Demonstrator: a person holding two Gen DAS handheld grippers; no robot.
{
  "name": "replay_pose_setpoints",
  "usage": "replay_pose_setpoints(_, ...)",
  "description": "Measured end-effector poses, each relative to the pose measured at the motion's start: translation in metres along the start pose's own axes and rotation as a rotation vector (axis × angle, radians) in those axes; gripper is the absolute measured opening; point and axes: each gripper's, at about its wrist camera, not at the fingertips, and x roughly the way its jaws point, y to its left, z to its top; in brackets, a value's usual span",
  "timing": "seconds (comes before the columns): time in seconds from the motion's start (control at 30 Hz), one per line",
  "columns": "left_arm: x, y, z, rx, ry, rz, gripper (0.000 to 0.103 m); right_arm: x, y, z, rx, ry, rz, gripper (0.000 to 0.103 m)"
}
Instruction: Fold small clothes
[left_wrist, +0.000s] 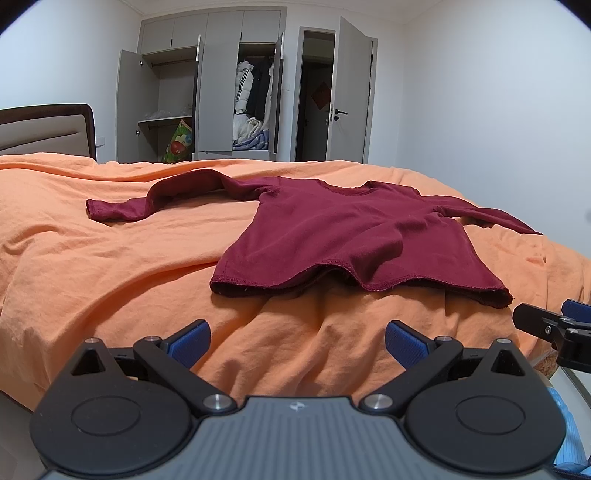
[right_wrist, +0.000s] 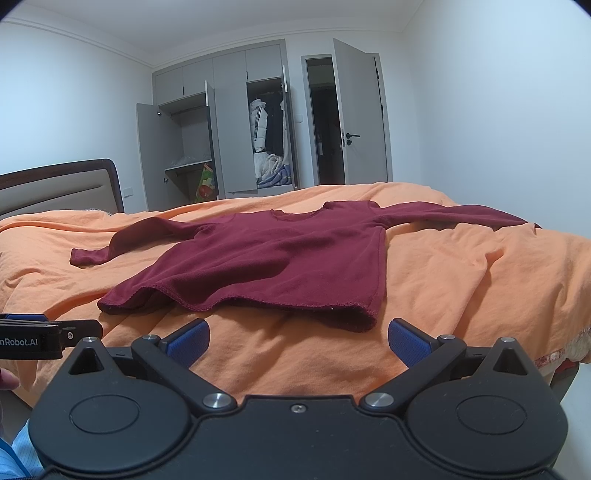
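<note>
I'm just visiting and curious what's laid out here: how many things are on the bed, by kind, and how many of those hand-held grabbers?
Dark red long-sleeved shirt: 1
Orange bed sheet: 1
Hand-held two-finger grippers with blue pads: 2, left and right, both open
Total: 4

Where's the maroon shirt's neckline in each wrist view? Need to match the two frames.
Left wrist: the neckline sits right of centre, at the far edge of the maroon shirt.
Right wrist: the neckline sits at centre, again at the shirt's far edge.
Shared landmark: the open wardrobe with the white striped jacket hanging inside, behind the orange bedsheet.
</note>
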Motion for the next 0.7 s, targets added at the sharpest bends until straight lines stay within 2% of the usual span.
replay_pose_setpoints(0.3, 0.003, 0.001, 0.002, -0.002, 0.023, -0.001, 0.103, 0.001, 0.002, -0.002, 0.001, 0.012, -0.001, 0.103)
replay_pose_setpoints(0.53, 0.011, 0.000, 0.003, 0.014, 0.055, 0.023, 0.103, 0.011, -0.002, 0.003, 0.013, 0.056, 0.028, 0.103)
replay_pose_setpoints(0.7, 0.022, 0.008, 0.014, -0.005, 0.059, 0.047, 0.103, 0.020, -0.008, 0.016, 0.007, 0.038, 0.042, 0.103)
